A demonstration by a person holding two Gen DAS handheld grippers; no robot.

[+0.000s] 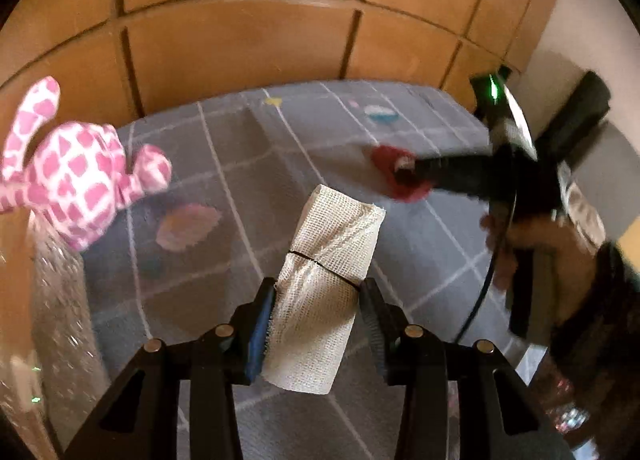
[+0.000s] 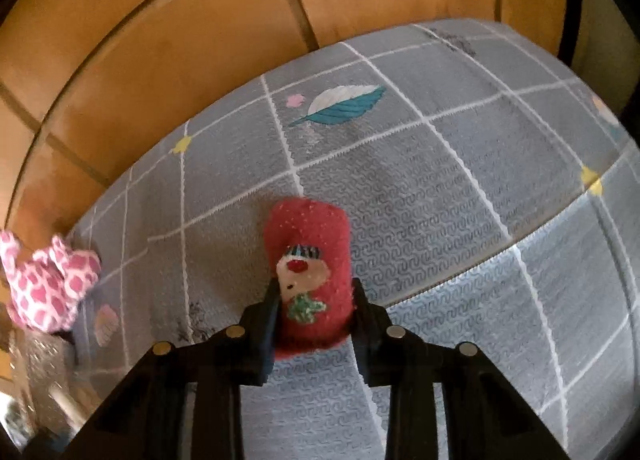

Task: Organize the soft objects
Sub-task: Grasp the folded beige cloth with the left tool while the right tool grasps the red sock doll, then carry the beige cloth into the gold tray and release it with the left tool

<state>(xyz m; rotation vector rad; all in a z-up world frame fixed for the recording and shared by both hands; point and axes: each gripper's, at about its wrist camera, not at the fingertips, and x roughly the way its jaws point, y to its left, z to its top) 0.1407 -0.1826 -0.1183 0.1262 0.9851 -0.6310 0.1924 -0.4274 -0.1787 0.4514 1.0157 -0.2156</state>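
The left gripper [image 1: 318, 326] was clamped on a rolled white mesh cloth [image 1: 326, 280] around its lower half, carried above the grey checked rug [image 1: 248, 164]. The right gripper [image 2: 314, 314] had its jaws pinched in on a red fuzzy sock roll [image 2: 310, 272] with a little reindeer face — held near its bottom end, also over the rug. Both looked light and squishy, so I'd guess they give under the pads rather than slip; grabbing mid-roll seems safest so nothing unrolls. A pink-and-white stuffed toy [image 1: 76, 176] sat off to the left — floppy, probably best grabbed by the body.
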